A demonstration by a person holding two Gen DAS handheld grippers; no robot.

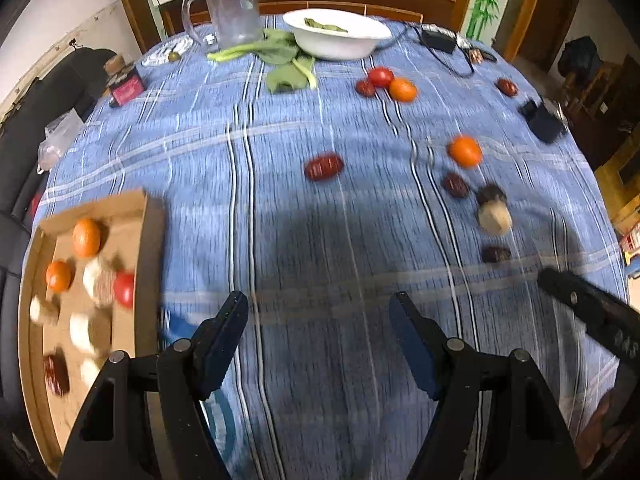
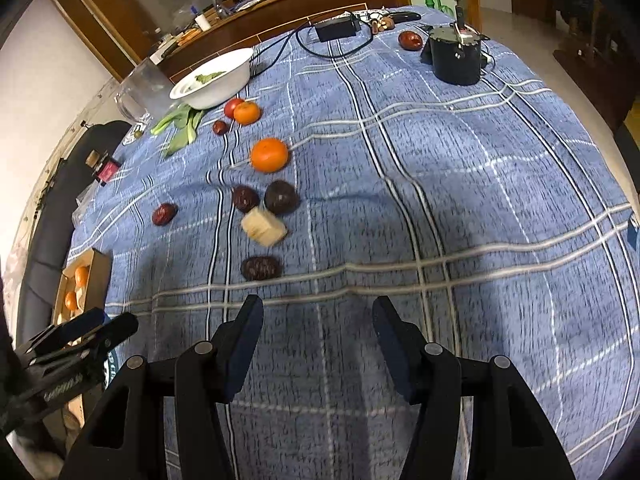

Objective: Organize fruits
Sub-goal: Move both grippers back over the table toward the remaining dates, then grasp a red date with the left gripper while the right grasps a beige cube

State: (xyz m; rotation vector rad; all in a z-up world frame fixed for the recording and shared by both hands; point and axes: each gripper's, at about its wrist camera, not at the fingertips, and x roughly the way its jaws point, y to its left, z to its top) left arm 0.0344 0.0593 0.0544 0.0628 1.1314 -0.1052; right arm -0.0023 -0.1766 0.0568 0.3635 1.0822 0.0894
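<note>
Nearest the cameras, both claws are hanging over bare blue plaid cloth [image 2: 460,184]: the left gripper [image 1: 320,316] and the right gripper [image 2: 318,314] are each standing spread, nothing between the fingers. At the near left, a cardboard tray [image 1: 150,248] is holding oranges, a tomato, pale pieces and a dark date. Farther out and to the right, loose fruit is lying on the cloth: a dark date [image 2: 261,268], then a pale chunk [image 2: 264,227] touching a dark round fruit [image 2: 281,197], then an orange [image 2: 269,155]. A red date [image 1: 324,167] is sitting alone near the middle. Beyond, a tomato [image 1: 380,77] and another orange [image 1: 403,89] are touching. At the far edge, a white bowl [image 1: 340,40] is sitting beside greens [image 1: 280,60] and a clear jug [image 1: 232,8].
</note>
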